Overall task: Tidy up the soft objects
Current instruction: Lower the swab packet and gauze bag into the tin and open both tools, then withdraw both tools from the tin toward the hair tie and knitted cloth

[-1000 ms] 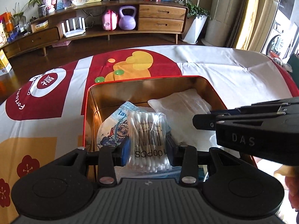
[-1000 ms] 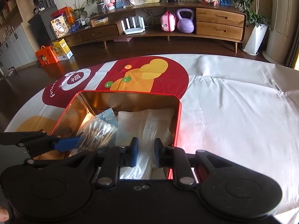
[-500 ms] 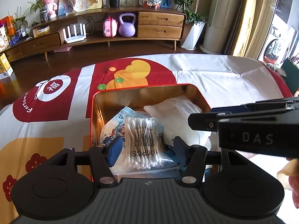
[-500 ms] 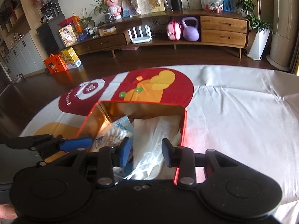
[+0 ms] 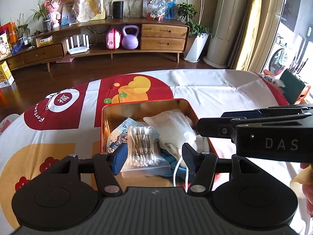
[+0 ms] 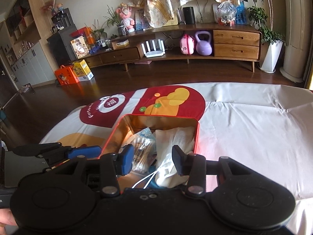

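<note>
A red tin box (image 5: 145, 103) (image 6: 198, 135) with a gold inside sits on the table. In it lie a clear pack of cotton swabs (image 5: 141, 145) (image 6: 139, 145), a white gauze pack (image 5: 172, 125) (image 6: 173, 139), a printed mask packet (image 5: 119, 135) and a blue mask with white ear loops (image 5: 172, 166) (image 6: 148, 180). My left gripper (image 5: 153, 161) is open above the box's near end, its jaws either side of the swab pack without touching. My right gripper (image 6: 153, 159) is open and empty above the box's near end. Its side crosses the left wrist view (image 5: 254, 131).
The table wears a white, red and yellow cloth (image 6: 244, 121). Its far edge drops to a wooden floor with a long low cabinet (image 6: 195, 45) behind. A dark green object (image 5: 291, 86) stands at the table's right edge.
My left gripper opened and let go of the swab pack, which now lies in the box. My right gripper opened too. Both pulled back and up from the box.
</note>
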`<action>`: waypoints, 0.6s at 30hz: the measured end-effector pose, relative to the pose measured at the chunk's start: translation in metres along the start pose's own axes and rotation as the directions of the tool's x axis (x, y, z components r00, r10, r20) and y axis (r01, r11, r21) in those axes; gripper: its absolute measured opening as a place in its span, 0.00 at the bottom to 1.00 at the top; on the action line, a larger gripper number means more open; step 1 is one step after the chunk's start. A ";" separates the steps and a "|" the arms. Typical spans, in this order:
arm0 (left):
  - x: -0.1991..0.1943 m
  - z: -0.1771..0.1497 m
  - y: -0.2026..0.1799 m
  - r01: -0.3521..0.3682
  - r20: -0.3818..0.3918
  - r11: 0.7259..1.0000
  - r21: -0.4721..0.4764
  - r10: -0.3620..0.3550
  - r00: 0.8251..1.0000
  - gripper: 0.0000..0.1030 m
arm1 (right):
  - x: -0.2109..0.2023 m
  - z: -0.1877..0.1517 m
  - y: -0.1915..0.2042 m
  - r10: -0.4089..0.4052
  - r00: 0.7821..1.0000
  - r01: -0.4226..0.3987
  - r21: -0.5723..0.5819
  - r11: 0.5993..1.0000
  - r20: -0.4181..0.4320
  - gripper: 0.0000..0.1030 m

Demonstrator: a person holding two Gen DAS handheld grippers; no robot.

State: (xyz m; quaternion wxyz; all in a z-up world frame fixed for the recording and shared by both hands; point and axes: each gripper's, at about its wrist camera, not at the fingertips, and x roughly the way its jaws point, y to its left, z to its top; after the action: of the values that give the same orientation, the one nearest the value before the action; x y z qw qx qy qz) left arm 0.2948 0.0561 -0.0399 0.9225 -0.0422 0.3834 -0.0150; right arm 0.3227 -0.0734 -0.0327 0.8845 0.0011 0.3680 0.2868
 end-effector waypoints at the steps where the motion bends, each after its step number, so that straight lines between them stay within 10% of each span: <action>1: -0.004 -0.001 -0.001 0.000 0.004 1.000 0.003 0.000 1.000 0.59 | -0.004 -0.001 0.001 0.003 1.000 -0.003 -0.001 1.000 0.004 0.45; 18: -0.079 -0.038 -0.011 0.022 0.084 1.000 0.016 -0.023 0.996 0.72 | -0.071 -0.038 0.014 0.021 0.997 -0.021 0.000 1.000 0.076 0.68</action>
State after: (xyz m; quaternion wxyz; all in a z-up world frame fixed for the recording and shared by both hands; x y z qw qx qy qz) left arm 0.2118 0.0478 -0.0102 0.9379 -0.0401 0.3435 -0.0267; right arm 0.2514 -0.1059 -0.0112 0.8948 0.0162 0.3341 0.2956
